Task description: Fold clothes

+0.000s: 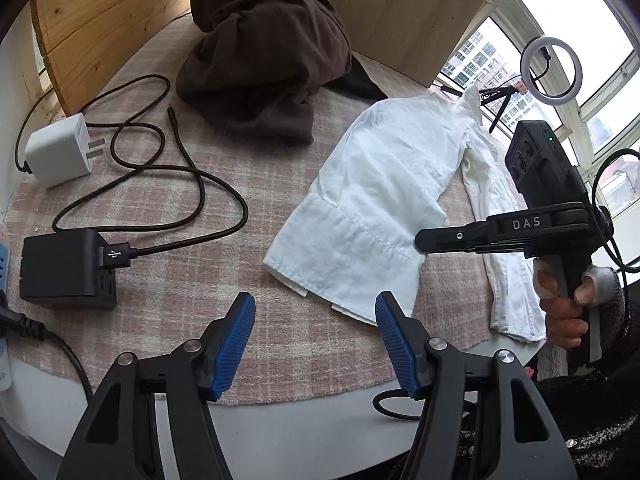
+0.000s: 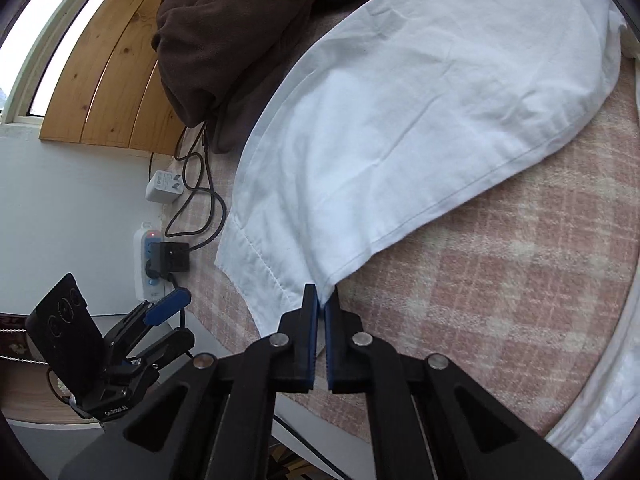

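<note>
Pink plaid cloth (image 1: 168,276) covers the table beneath the white shirt (image 1: 372,204), which lies spread at its middle. At the shirt's near hem corner, the right gripper (image 2: 321,304) has its blue pads nearly together, pinching the fabric edge. Near the shirt's hem, the left gripper (image 1: 316,344) hovers with fingers wide apart, holding nothing. Beyond the shirt sits a crumpled brown garment (image 1: 264,48); a white charger (image 1: 60,152), a black cable (image 1: 160,168) and a black adapter (image 1: 64,266) lie well apart from it.
</note>
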`<state>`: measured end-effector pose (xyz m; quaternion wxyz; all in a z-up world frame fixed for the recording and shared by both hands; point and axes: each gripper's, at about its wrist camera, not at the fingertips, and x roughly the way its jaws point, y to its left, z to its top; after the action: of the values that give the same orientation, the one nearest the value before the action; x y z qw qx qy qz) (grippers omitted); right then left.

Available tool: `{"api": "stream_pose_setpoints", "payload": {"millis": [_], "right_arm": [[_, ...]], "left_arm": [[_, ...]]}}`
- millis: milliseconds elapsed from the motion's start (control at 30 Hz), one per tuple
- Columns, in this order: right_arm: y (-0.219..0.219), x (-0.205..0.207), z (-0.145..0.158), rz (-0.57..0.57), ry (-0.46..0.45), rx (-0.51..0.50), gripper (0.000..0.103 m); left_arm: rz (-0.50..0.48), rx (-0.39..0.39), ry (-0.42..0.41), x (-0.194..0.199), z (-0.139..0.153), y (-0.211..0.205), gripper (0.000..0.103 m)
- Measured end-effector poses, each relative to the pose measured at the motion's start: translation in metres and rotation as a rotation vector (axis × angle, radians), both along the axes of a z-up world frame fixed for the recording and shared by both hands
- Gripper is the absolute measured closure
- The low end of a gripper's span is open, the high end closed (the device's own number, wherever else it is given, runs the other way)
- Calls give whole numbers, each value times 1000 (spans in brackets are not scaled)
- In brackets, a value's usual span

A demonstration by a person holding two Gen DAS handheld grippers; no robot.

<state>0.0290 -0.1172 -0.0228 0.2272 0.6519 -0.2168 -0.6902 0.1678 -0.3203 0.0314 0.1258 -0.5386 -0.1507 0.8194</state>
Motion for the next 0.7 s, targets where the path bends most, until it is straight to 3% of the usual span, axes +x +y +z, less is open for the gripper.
{"api": "stream_pose_setpoints", "payload": {"millis": [133, 400, 500, 533, 567, 600, 700], "right_arm": [[4, 0, -3, 21, -6, 15, 100], [20, -1, -16, 7, -38, -3, 100], [22, -1, -19, 0, -36, -32, 100], [21, -1, -20, -5, -26, -39, 100], [21, -1, -20, -9, -18, -45, 100], [19, -2, -20, -4, -17, -50, 99], [26, -2, -13, -2, -30, -104, 96]], "left_arm": [[-16, -17, 25, -19, -3, 9, 43], [-231, -52, 52, -55, -19, 50, 43], [-217, 13, 52, -59, -21, 53, 44], [-208, 47, 40, -60, -23, 54, 52], [-199, 82, 21, -62, -26, 55, 78], [-183, 73, 17, -64, -27, 55, 89], [-174, 94, -7, -73, -21, 48, 93]]}}
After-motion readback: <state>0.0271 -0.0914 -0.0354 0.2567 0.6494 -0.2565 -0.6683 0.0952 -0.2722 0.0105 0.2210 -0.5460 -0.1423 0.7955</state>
